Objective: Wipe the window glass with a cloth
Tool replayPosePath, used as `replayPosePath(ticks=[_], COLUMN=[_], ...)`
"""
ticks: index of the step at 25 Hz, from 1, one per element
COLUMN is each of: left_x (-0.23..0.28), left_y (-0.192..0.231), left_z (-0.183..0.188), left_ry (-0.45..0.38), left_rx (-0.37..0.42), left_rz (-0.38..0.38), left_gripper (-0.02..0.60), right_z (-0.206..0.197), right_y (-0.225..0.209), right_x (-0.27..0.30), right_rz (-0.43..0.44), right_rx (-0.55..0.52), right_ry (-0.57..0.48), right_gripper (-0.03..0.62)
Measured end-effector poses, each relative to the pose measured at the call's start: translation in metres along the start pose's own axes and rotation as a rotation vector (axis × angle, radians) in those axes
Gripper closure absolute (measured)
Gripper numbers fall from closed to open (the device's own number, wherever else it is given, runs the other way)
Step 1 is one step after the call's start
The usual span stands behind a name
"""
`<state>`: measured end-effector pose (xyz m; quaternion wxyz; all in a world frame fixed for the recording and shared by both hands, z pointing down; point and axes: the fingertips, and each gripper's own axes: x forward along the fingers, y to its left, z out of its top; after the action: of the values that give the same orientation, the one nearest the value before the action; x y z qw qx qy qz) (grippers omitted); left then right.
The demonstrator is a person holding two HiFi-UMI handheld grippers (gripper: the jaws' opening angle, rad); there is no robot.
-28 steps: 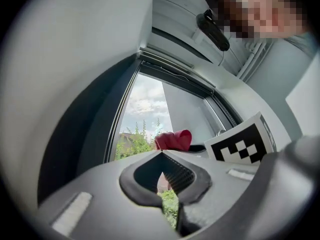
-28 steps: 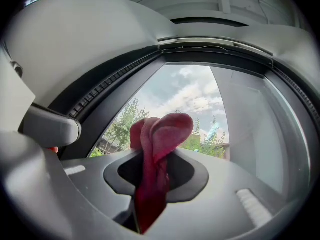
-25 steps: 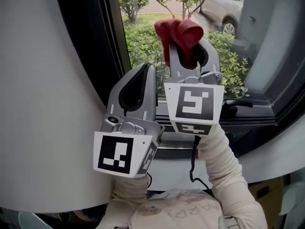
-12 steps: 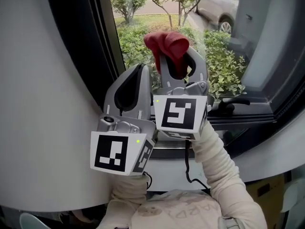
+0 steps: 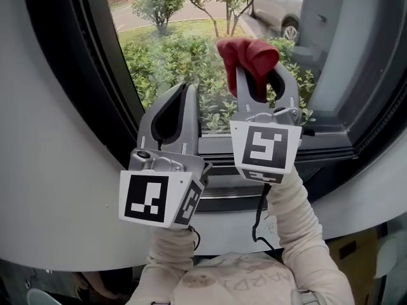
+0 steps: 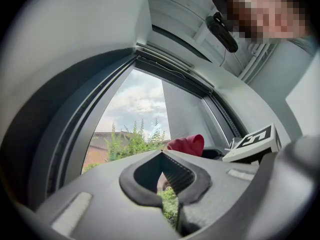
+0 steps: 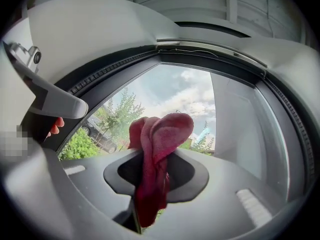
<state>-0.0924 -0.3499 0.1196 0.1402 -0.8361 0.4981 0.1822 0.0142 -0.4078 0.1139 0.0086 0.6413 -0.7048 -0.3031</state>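
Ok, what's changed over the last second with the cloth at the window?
The right tongs, shut on the red cloth, swung left and slightly down across the window glass, then back right toward the grey frame post. Nothing was taken hold of or let go. The left tongs stayed shut and empty, low beside the right ones.

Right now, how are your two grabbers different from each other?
The right gripper pinches a red cloth that bunches over its tips; the left gripper holds nothing. In the head view, the right gripper sits higher than the left gripper. Alike: both are grey with jaws closed, and both point at the window glass.
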Motion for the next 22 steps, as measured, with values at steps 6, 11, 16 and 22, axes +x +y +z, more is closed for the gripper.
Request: replayPosePath(ticks=[6,11,16,22], left_x=[0.022,0.035,0.037,0.032], left_y=[-0.039,-0.064,-0.070,-0.060], left_z=[-0.004,-0.008,-0.012,-0.022], left_ry=[0.004,0.009,0.010,0.031], left_rx=[0.002,0.014,0.020,0.020], left_rz=[-0.033,-0.050,-0.048,-0.034], left_gripper=[0.581,0.581,0.581,0.581], right_z=[-0.020,-0.034,-0.041,-0.068], right_y=[-0.073,-0.118,-0.118,-0.103], right_x=[-0.015,-0.025,-0.028,-0.040], right_rz=[-0.092,-0.150,-0.155,-0.159], right_rx=[0.004,0.027,0.024,0.039], right_ry=[0.025,0.045,0.040,0.059], right_gripper=[0.468,0.468,0.470,0.471])
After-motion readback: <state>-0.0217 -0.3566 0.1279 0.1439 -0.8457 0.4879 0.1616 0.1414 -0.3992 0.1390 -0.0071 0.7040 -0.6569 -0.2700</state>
